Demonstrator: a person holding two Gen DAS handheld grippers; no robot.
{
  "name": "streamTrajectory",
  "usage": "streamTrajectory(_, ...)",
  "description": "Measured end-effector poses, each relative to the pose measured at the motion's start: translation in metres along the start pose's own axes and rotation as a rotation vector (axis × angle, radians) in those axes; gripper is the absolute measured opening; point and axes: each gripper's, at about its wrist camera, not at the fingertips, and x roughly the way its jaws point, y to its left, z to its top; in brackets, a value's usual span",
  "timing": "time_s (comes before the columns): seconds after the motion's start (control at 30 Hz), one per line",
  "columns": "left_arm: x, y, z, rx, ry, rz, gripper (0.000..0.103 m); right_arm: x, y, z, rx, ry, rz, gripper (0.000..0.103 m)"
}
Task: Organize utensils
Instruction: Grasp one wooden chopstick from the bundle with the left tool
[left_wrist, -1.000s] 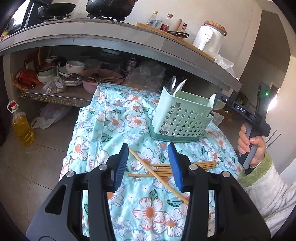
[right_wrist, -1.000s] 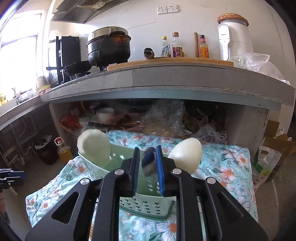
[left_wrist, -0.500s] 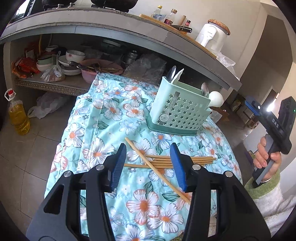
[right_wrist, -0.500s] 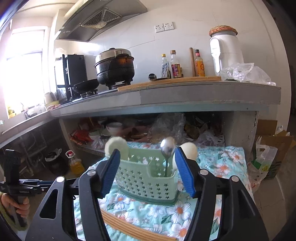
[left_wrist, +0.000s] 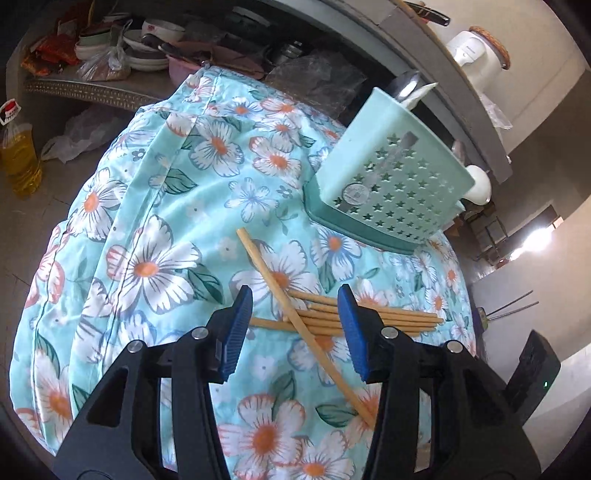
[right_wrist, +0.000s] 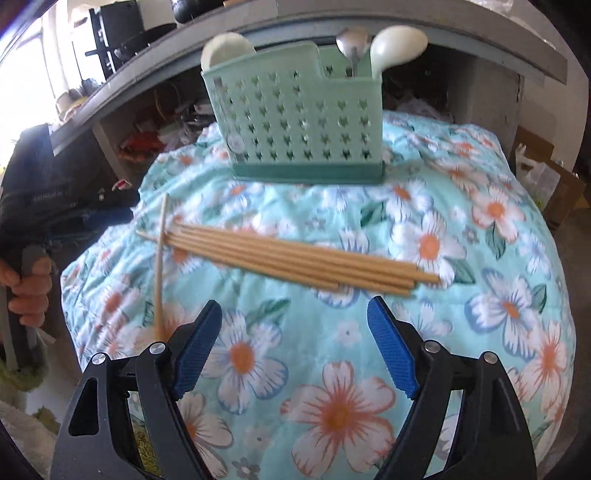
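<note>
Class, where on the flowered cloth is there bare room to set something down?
Free: the cloth between the chopsticks and the right claw, and its left side beyond the holder. Crowded: the strip between chopsticks and holder, and around the crossed stick.

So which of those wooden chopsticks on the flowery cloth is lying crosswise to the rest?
The single wooden chopstick lying across the bundle's end; the others lie parallel, side by side.

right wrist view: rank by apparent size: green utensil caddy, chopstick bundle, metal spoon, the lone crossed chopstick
1. Green utensil caddy, the largest area.
2. Chopstick bundle: longer than the caddy is wide, but thin.
3. Lone crossed chopstick.
4. Metal spoon: only its bowl and a bit of handle show above the rim; it is also farthest away, so its true size is unsure.
</note>
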Motion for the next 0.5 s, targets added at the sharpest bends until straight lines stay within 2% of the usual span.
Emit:
streamTrajectory(0.1, 0.021, 0.006, 0.01, -0.02, 0.034, 0.053, 0.039, 0.006, -0.004, -0.008, 0.032, 0.023, 0.015, 0.079)
streamTrajectory(0.17, 0.033, 0.012, 0.013, -0.05, 0.061, 0.075, 0.032, 0.007, -0.004, -0.01, 0.025, 0.019, 0.02, 0.081)
streamTrajectory(0.37, 0.043, 0.022, 0.018, -0.101, 0.052, 0.073, 0.014, 0.01, -0.003, -0.012, 0.029, 0.013, 0.038, 0.09)
streamTrajectory(0.5, 0.034, 0.026, 0.017, -0.14, 0.024, 0.046, 0.009, 0.012, -0.002, -0.012, 0.056, -0.008, 0.052, 0.097)
